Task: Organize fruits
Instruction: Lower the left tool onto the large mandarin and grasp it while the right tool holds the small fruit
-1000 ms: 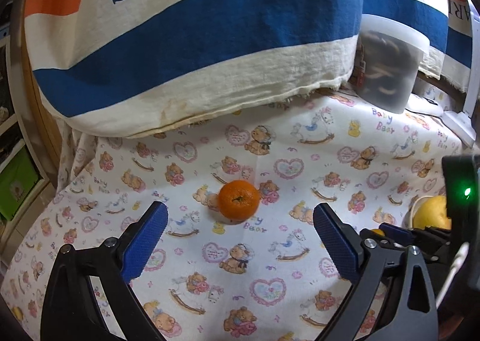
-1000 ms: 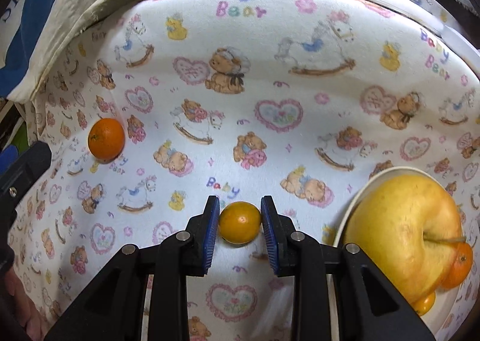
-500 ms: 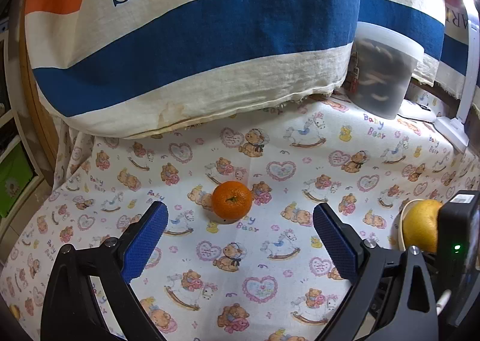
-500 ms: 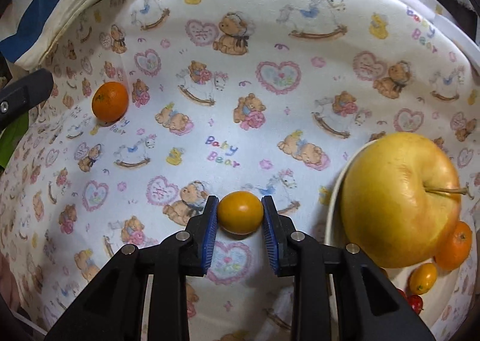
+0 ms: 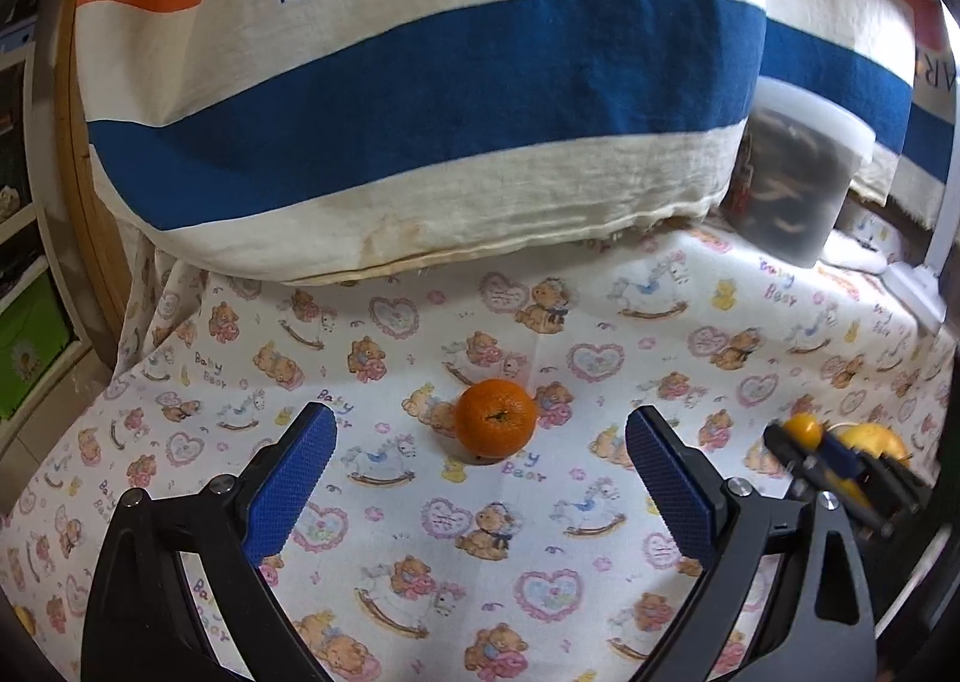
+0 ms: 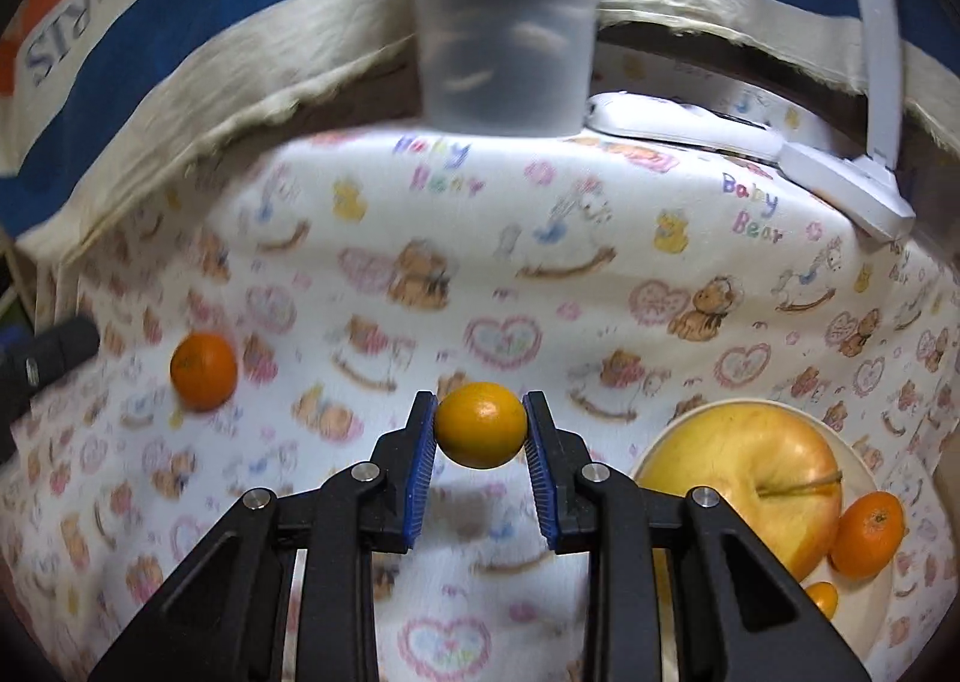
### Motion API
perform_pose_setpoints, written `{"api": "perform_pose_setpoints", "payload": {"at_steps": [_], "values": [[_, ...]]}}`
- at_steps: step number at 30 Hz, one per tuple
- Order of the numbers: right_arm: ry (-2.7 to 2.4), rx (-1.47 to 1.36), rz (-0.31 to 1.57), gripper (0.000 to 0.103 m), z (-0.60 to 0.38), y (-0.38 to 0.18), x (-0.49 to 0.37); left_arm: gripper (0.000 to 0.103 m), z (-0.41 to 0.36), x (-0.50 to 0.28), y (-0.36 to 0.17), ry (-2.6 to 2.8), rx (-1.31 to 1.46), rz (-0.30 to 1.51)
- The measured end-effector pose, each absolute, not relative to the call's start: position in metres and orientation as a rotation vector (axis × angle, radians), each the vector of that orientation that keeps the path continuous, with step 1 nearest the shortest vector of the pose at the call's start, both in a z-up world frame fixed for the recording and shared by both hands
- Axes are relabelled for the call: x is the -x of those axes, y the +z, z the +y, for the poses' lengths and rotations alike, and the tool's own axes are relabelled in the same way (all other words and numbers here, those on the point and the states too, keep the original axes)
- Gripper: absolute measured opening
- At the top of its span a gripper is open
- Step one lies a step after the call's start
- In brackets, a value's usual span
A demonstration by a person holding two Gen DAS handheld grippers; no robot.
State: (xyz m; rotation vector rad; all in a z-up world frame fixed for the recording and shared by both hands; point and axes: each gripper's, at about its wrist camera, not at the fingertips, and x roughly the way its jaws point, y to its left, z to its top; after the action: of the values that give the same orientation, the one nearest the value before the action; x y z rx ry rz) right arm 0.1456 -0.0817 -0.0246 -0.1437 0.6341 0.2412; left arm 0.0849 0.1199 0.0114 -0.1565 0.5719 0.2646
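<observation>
A small yellow-orange kumquat is pinched between the blue pads of my right gripper, lifted off the bear-print cloth; its shadow lies below. The same kumquat and right gripper show at the right of the left wrist view. To the lower right stands a pale plate holding a yellow apple, a mandarin and another small fruit. A lone mandarin rests on the cloth. It lies just beyond my left gripper, which is open and wide.
A big cushion with blue and orange stripes leans at the back. Beside it stands a lidded translucent tub with dark contents. A white device with an upright arm lies at the back right. Shelving borders the left.
My right gripper has lifted the kumquat off the cloth and tilted upward, bringing the tub into view. The left gripper stays nearly still, the mandarin sitting in front of it as before.
</observation>
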Motion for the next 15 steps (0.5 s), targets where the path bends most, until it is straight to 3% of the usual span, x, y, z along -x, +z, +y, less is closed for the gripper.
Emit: {"api": "perform_pose_setpoints", "payload": {"at_steps": [7, 12, 15], "values": [[0.262, 0.086, 0.606, 0.03, -0.081, -0.025, -0.155, 0.087, 0.108, -0.092, -0.001, 0.315, 0.088, 0.589], [0.249, 0.099, 0.554, 0.03, -0.09, -0.015, -0.146, 0.075, 0.096, -0.101, -0.012, 0.313, 0.02, 0.638], [0.251, 0.151, 0.518, 0.03, -0.089, -0.015, -0.141, 0.075, 0.092, -0.1, -0.013, 0.292, 0.0, 0.626]]}}
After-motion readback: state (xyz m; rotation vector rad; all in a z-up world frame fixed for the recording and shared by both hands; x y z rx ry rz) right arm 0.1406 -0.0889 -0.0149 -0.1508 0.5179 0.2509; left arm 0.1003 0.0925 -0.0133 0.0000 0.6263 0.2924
